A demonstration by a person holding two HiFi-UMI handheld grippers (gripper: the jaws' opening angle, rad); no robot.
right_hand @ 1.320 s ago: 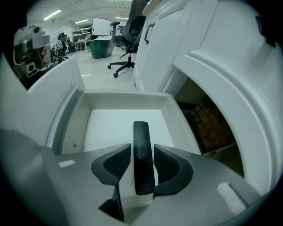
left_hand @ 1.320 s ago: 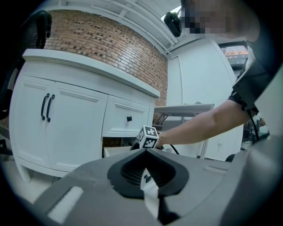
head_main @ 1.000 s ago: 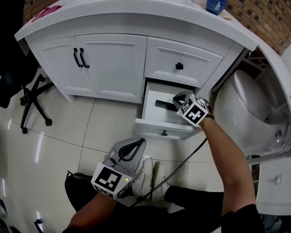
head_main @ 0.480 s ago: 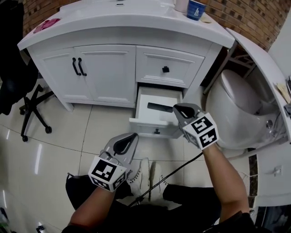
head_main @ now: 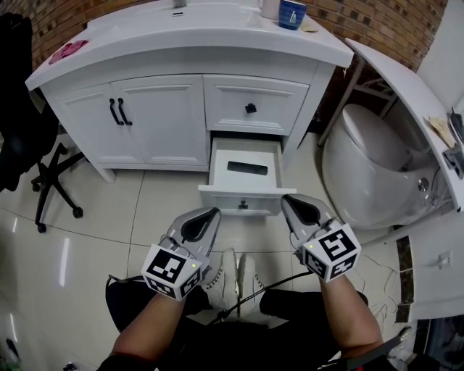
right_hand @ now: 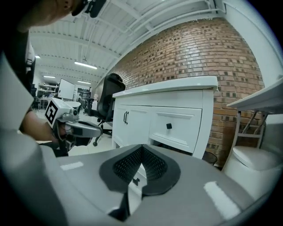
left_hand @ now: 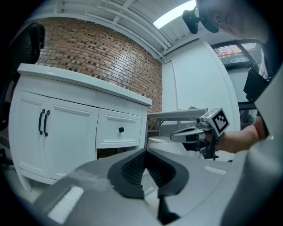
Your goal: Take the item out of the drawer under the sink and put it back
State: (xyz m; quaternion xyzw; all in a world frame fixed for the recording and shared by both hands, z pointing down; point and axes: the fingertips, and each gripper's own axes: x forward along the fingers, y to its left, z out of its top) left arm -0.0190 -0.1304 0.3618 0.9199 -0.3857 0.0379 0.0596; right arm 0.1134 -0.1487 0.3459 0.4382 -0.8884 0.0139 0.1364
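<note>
The lower drawer (head_main: 217, 165) under the sink stands pulled out. A flat black item (head_main: 247, 168) lies on its white floor. Both grippers hover side by side in front of the drawer, above the tiled floor. My left gripper (head_main: 212, 213) is shut with nothing between its pads. My right gripper (head_main: 287, 201) is also shut and empty, a little to the right of the drawer front (head_main: 246, 200). In the left gripper view the right gripper (left_hand: 185, 135) shows ahead. The right gripper view shows the left gripper (right_hand: 86, 129) at the left.
A white vanity with a two-door cabinet (head_main: 119, 116) and a closed upper drawer (head_main: 251, 107) stands behind. A toilet (head_main: 370, 163) is close on the right, an office chair (head_main: 40, 170) on the left. A blue cup (head_main: 292, 13) is on the counter. A cable (head_main: 272, 284) runs past the person's shoes.
My right gripper has drawn back out of the drawer toward the person, now level with the left one. The black item stays in the drawer. The left gripper has barely moved.
</note>
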